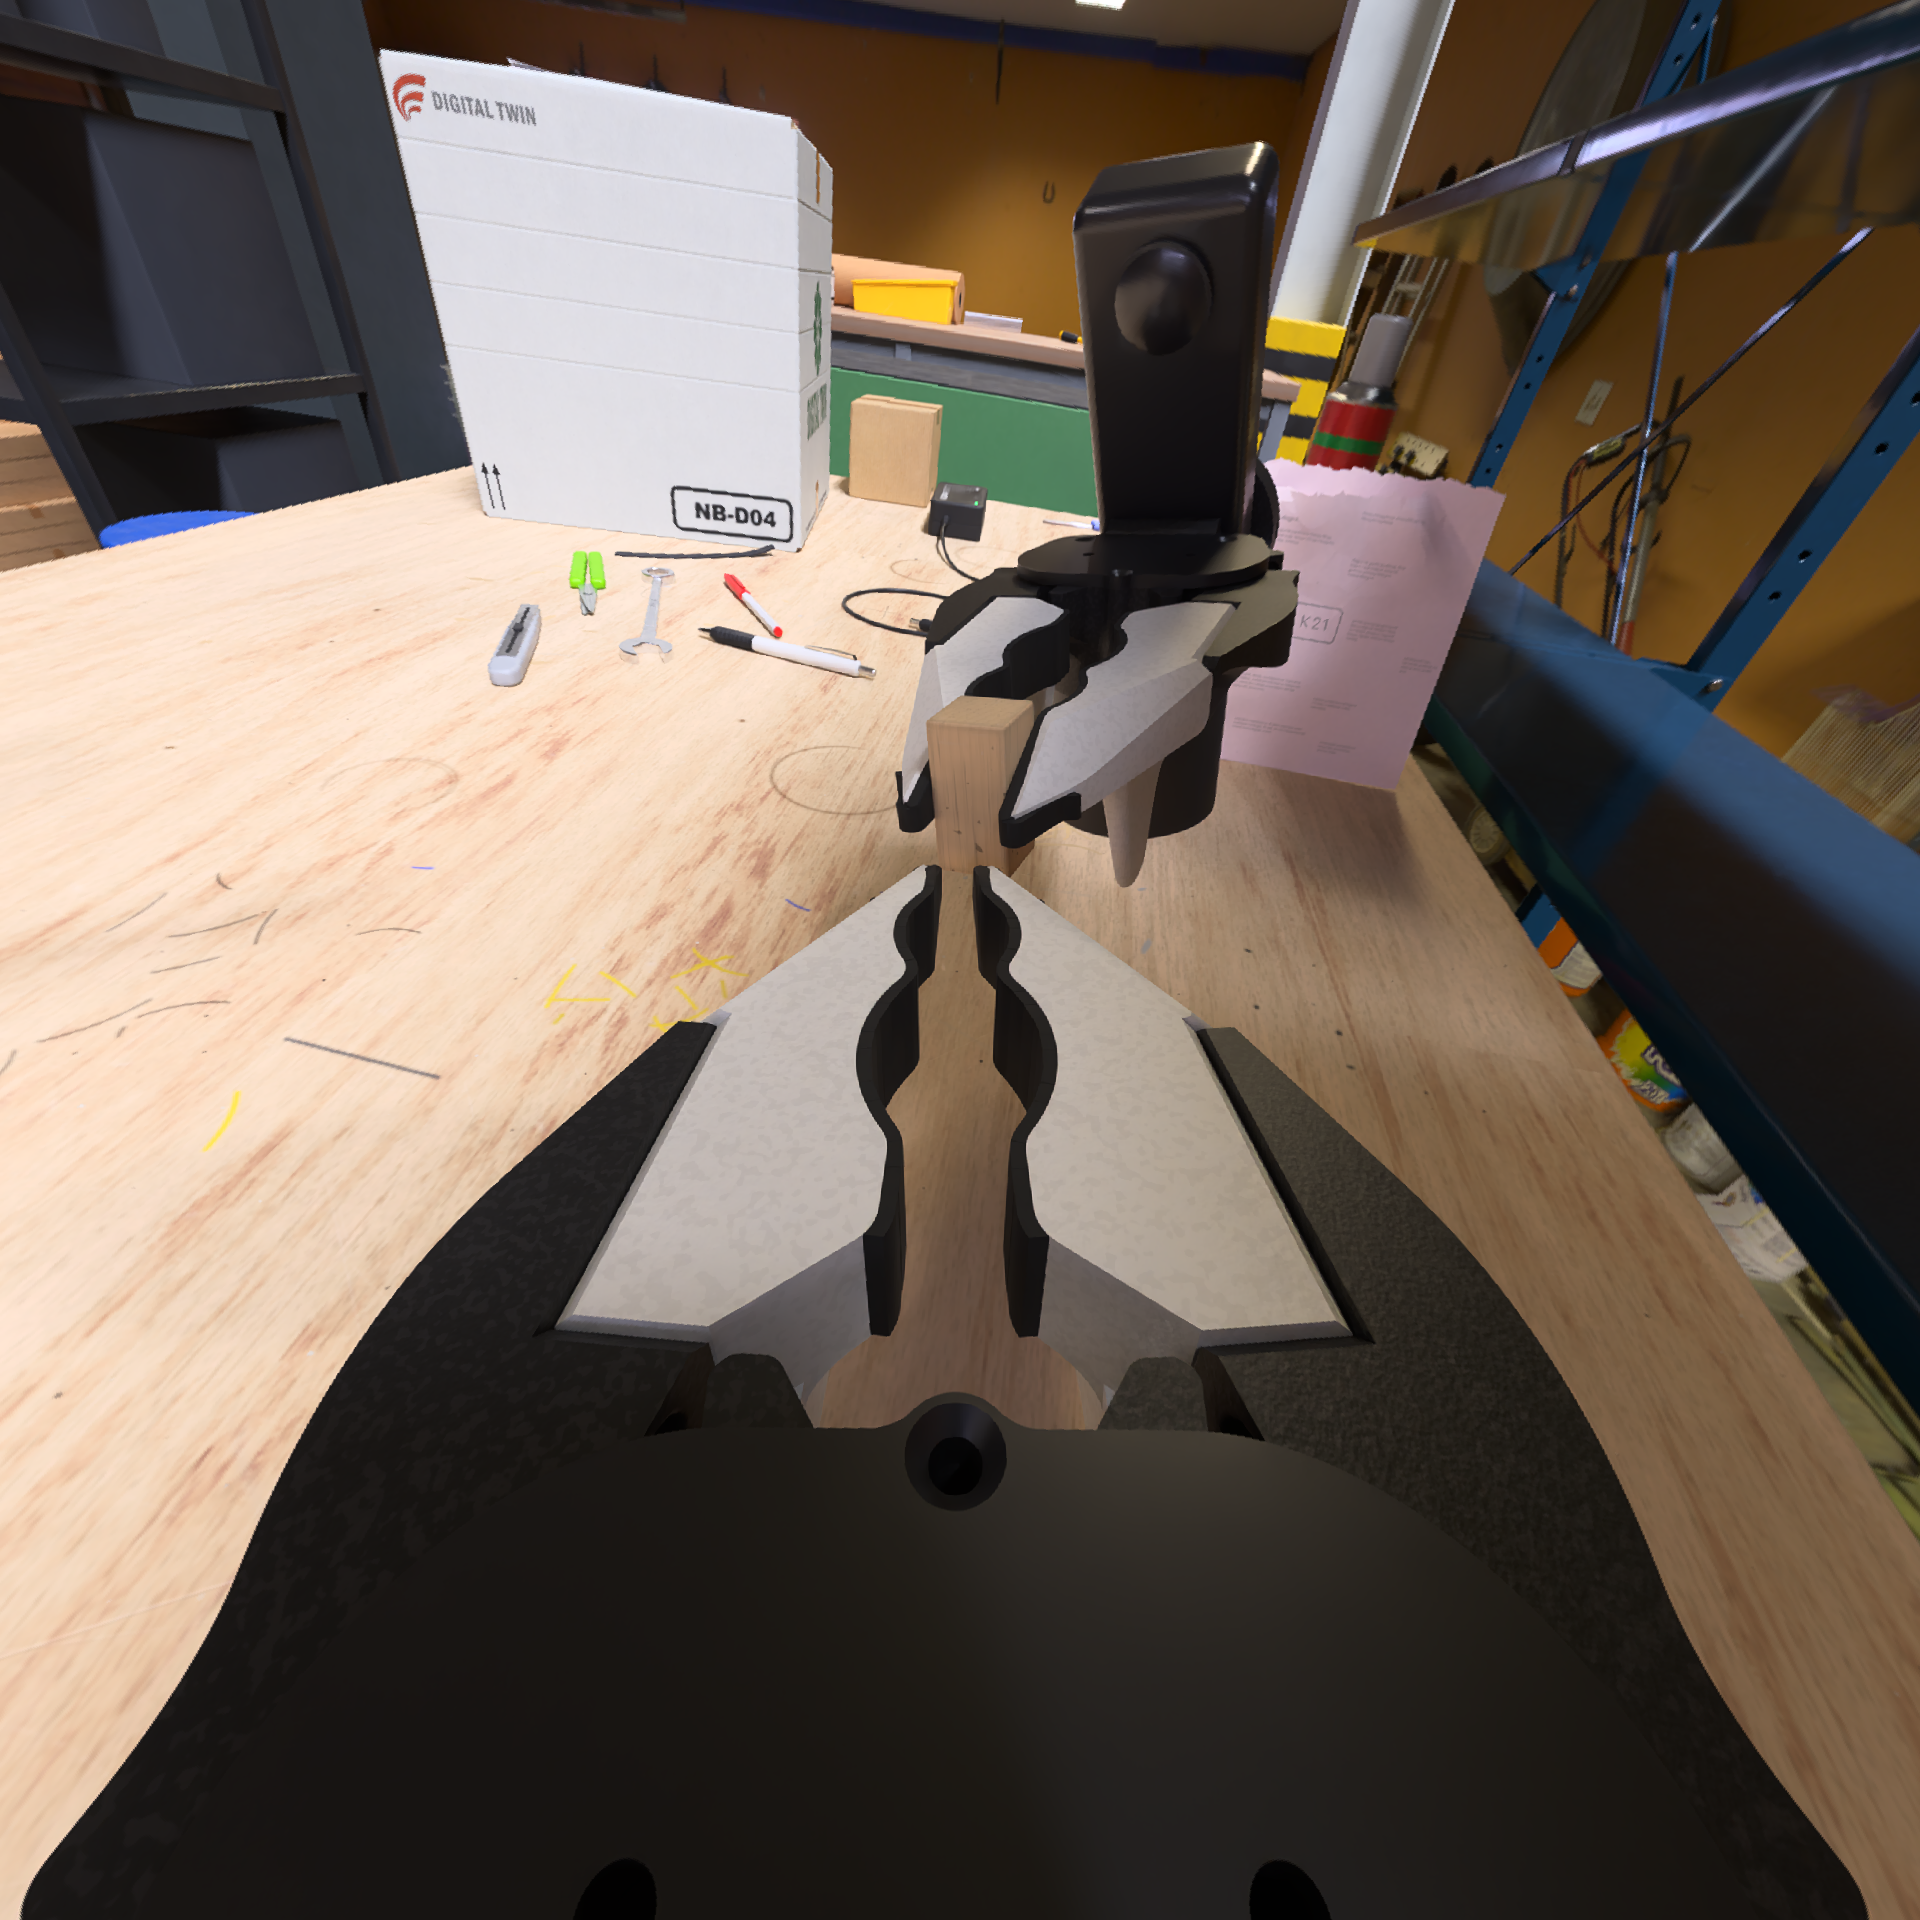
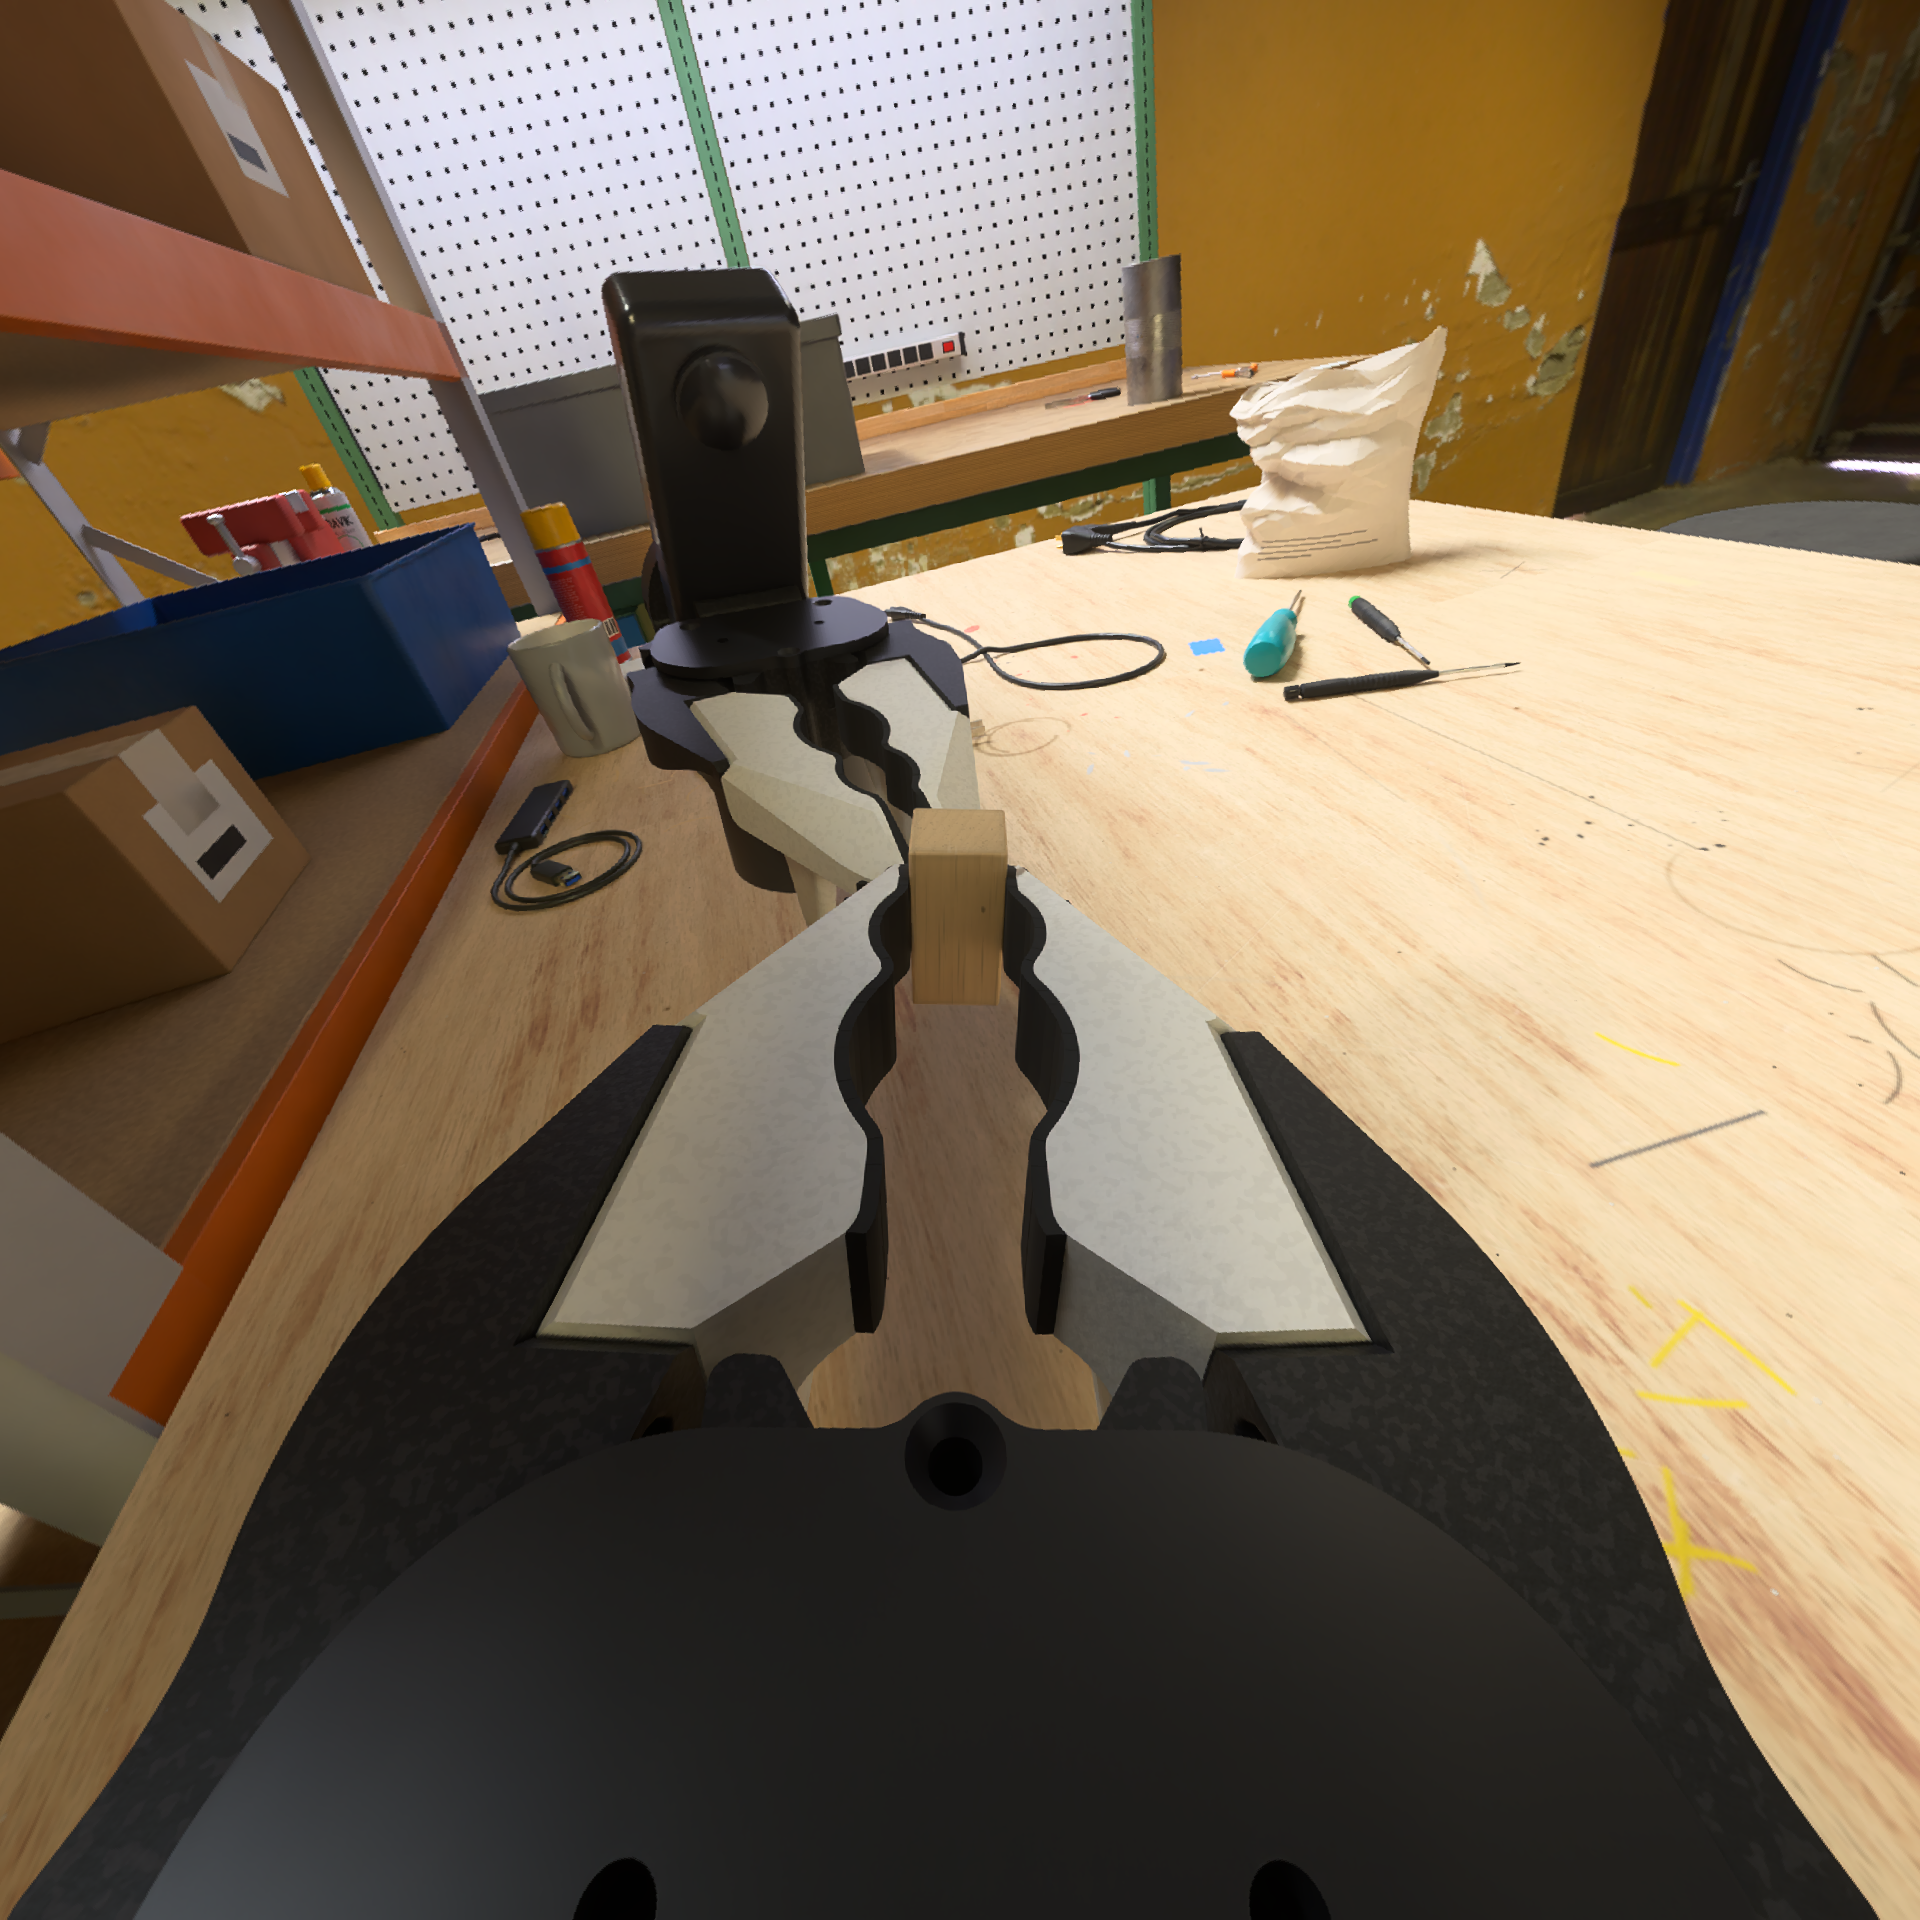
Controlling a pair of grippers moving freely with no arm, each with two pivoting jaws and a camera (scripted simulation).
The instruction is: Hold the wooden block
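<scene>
Wooden block [image 2: 957,906], pale, rectangular, upright: lifted clear of the plywood table [image 2: 1455,935], pinched between the fingertips of the right tool [image 2: 957,914], one fingertip pressed to each side face. In the left wrist view the same block [image 1: 975,774] stands just past the tips of the left tool [image 1: 956,878], whose fingers are drawn close with only a thin gap between them; whether its tips touch the block's lower end cannot be told. Right tool, seen from the left wrist view [image 1: 961,821]: facing across the block, fingers clamped on the block's sides. Left tool, seen from the right wrist view [image 2: 883,842]: directly behind the block, its tips hidden by it. Items beyond the block, left wrist view: white carton [image 1: 623,312], green-handled pliers [image 1: 587,580], wrench [image 1: 649,615], grey utility knife [image 1: 516,644], red marker [image 1: 752,605], black-and-white pen [image 1: 790,651], pink paper sheet [image 1: 1361,623]. Items beyond the block, right wrist view: grey mug [image 2: 571,686] to its left, blue bin [image 2: 260,665] farther left, teal screwdriver [image 2: 1273,642] and crumpled white paper bag [image 2: 1335,468] to its right.
</scene>
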